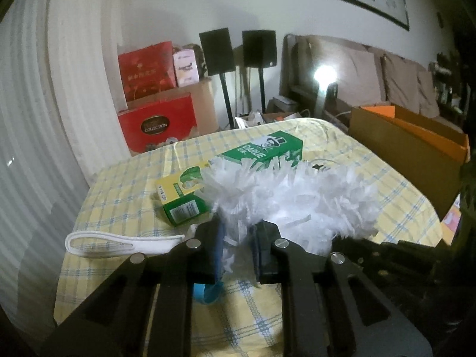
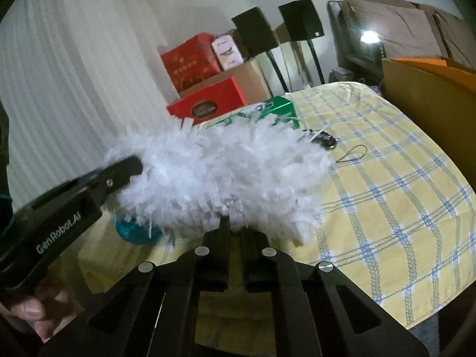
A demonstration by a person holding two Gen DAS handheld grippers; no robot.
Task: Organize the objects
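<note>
1. The left gripper (image 1: 238, 232) has its fingers (image 1: 215, 247) pinched on the white strands at the near left end of the fluffy white duster head (image 1: 291, 196); a tuft shows in the narrow gap between the pads.
2. The right gripper (image 2: 235, 232) has its fingers (image 2: 223, 235) pressed almost together, biting the underside fringe of the duster head (image 2: 220, 175) near its middle.
3. Taking the duster head as landmark: it sits over the yellow checked tablecloth (image 1: 119, 184), with its long axis running left to right across both views. Whether it rests on the cloth or is lifted clear, I cannot tell.
4. Left of the duster head lie a white flat handle (image 1: 119, 241) and a small yellow-green carton (image 1: 181, 196), the carton just beside its fringe.
5. Behind it is a green box (image 1: 267, 148), partly hidden by the fluff.
6. Below its near left end sits a blue object (image 1: 208, 294), mostly covered.
7. Right of it lie a small dark keyring with a cord loop (image 2: 327, 141), then bare cloth.
8. Further right stands an open cardboard box (image 1: 416, 148), a likely destination.
9. The right hand is nearer that box. The rightward path looks open, though trailing strands could snag the keyring.
</note>
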